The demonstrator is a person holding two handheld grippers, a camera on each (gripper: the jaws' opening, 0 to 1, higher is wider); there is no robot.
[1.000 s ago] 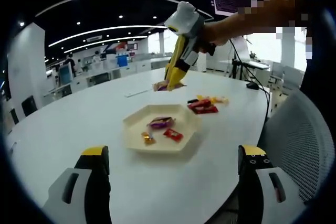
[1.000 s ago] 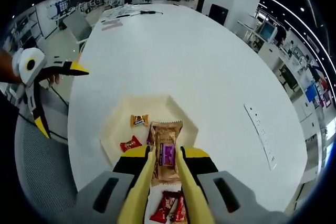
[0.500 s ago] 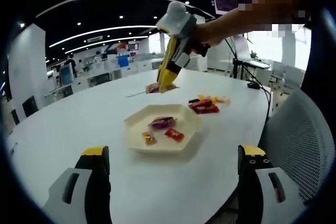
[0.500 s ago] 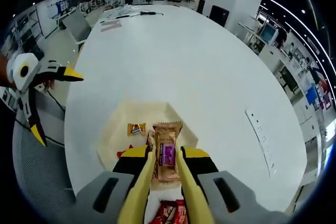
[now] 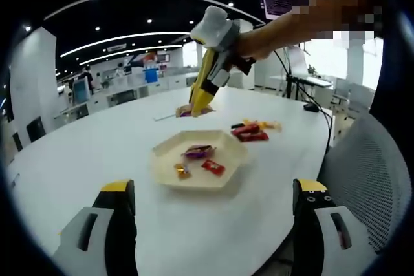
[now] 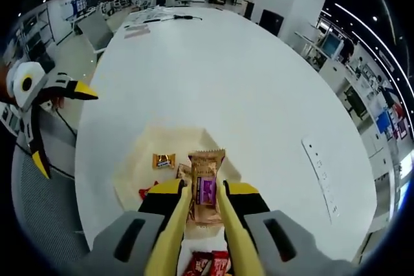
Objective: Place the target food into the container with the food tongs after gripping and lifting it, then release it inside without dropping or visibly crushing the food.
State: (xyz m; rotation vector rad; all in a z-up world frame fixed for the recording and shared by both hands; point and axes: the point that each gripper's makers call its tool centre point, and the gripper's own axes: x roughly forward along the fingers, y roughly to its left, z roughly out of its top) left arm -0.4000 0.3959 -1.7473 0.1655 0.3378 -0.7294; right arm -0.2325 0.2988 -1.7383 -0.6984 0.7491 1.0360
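My right gripper (image 6: 204, 193) is shut on a tan snack packet with a purple label (image 6: 206, 187), held in the air above the cream hexagonal tray (image 6: 132, 169). In the left gripper view that same gripper (image 5: 196, 109) hangs beyond the tray (image 5: 229, 161), the packet (image 5: 187, 112) at its tips. The tray holds an orange candy (image 5: 180, 171), a red candy (image 5: 213, 167) and a purple-and-tan packet (image 5: 198, 151). My left gripper (image 5: 213, 205) stands open near the table's edge, its jaws wide apart with nothing between them; it also shows at the left (image 6: 48, 121) of the right gripper view.
A small pile of red and yellow snack packets (image 5: 252, 130) lies on the white table (image 5: 90, 153) right of the tray. A grey mesh chair (image 5: 372, 166) stands at the right. A flat white strip (image 6: 321, 176) lies on the table. Desks and chairs stand far behind.
The right gripper has carried the tan packet up and leftward in the left gripper view, further over the tray's far side. The left gripper has stayed open and still.
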